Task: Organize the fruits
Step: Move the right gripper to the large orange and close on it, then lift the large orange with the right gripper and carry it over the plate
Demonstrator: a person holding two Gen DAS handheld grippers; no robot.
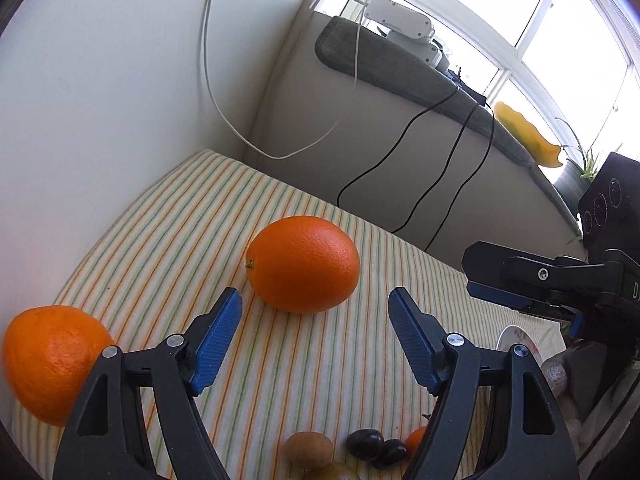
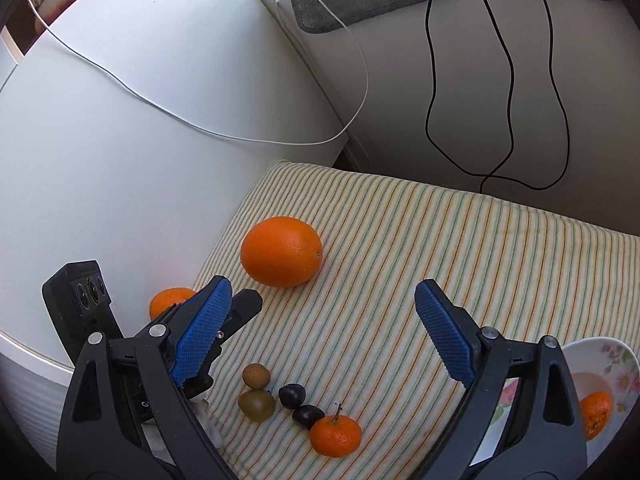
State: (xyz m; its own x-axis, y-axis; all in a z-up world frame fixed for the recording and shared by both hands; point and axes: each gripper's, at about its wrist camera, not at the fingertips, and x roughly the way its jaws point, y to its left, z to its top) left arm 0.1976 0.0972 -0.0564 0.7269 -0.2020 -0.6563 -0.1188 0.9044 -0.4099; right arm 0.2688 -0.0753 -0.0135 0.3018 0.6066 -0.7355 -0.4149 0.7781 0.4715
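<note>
Two tongs we hold, the left gripper (image 1: 316,312) and right gripper (image 2: 324,304), both gape with nothing between their pads. Just beyond them a large orange (image 2: 281,252) lies on the striped cloth (image 2: 440,248); nearer us sits a tangerine (image 2: 335,436), and right of it a bowl (image 2: 616,360).

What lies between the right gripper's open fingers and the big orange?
Only bare striped cloth. In the right wrist view, nothing sits between the right gripper and the big orange; the small fruits lie nearer the camera.
</note>
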